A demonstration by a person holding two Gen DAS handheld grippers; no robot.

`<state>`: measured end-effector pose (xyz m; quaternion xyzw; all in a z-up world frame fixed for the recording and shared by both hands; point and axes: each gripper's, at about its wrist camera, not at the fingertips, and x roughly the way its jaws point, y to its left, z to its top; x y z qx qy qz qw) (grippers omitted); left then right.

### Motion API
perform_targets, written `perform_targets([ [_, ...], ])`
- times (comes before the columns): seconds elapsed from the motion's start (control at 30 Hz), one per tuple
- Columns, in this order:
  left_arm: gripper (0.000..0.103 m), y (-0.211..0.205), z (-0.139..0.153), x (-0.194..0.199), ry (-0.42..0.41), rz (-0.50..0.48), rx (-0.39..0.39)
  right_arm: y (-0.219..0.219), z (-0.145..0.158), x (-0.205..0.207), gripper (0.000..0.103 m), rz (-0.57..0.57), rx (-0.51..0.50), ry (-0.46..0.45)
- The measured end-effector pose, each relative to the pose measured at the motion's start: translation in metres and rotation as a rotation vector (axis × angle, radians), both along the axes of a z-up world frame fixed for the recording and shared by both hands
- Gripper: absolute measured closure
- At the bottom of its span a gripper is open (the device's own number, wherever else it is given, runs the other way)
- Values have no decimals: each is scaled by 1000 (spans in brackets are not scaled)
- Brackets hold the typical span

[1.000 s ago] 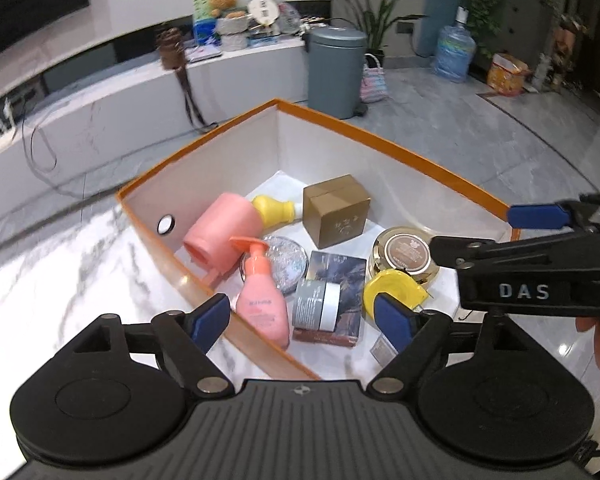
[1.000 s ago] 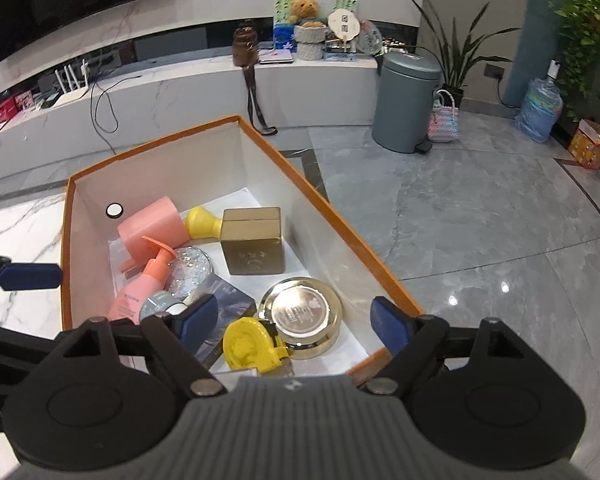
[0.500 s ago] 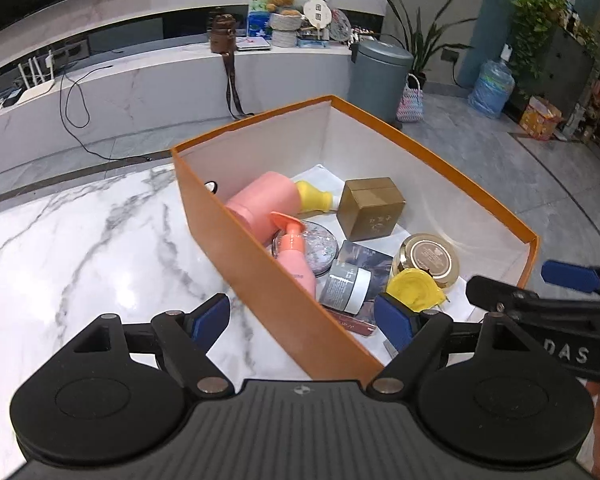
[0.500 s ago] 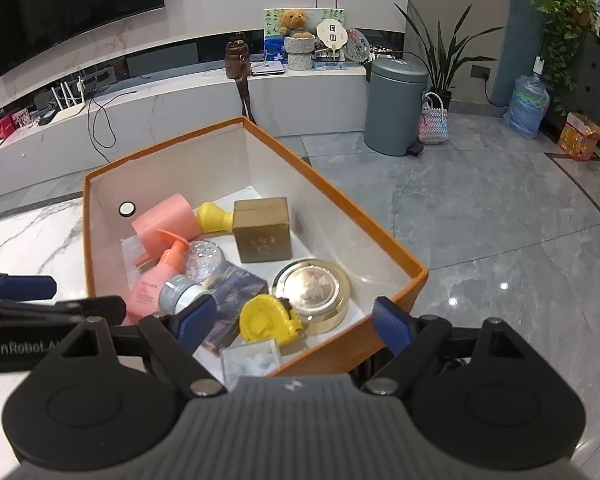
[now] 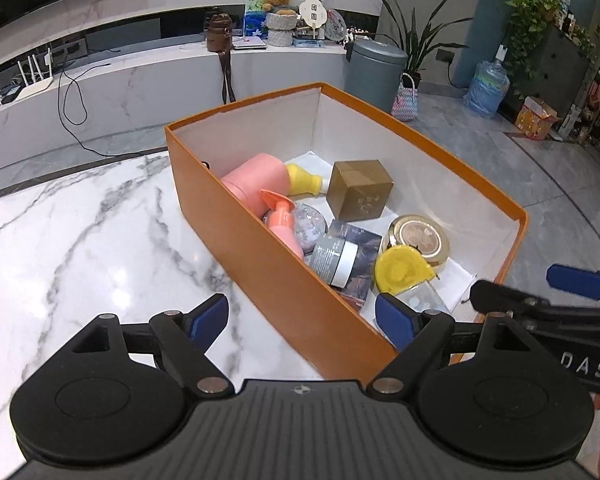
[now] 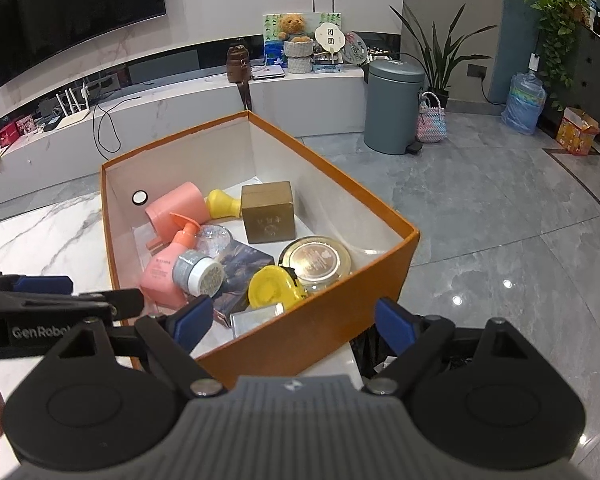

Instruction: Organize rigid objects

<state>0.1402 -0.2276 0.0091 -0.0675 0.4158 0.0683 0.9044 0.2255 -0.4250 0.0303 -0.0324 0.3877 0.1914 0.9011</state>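
Left wrist view: left gripper (image 5: pixel 302 318), jaws spread, nothing between the blue pads; it hangs over the near long wall of the orange box (image 5: pixel 268 264), one pad over the marble tabletop (image 5: pixel 80 248), the other over the box interior. Right gripper (image 5: pixel 540 300) enters from the right edge, near the box's near corner. Box contents, all lying loose: pink cylinder (image 5: pixel 256 184), smooth matte, on its side; yellow bottle (image 5: pixel 302 179) beside it; gold cube carton (image 5: pixel 360 194), sharp-edged card; pink pump bottle (image 5: pixel 282 222), glossy; grey jar (image 5: pixel 334 256) tipped on a dark flat packet (image 5: pixel 360 256); round gold tin (image 5: pixel 420 238), shiny lid; yellow disc-shaped item (image 5: pixel 400 272) touching the tin. Right wrist view: right gripper (image 6: pixel 294 320), jaws spread and just been opening, nothing between them; it straddles the box's near short wall. A small clear case (image 6: pixel 258 318) lies against that wall. Risks, as judged: items overlap, so a descent on the jar or the yellow item may pinch a neighbour or topple it; glossy round surfaces may slip from flat pads; the thin card wall may snag a finger and drag the box, which sits near the table edge; the two grippers, close together, may collide.
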Motion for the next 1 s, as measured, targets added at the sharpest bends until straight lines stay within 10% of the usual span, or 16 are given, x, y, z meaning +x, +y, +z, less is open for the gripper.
perform_targets([
  [1.0,5,5,1,-4,-3,6,-23,1,2,0,16,8,4,-4],
])
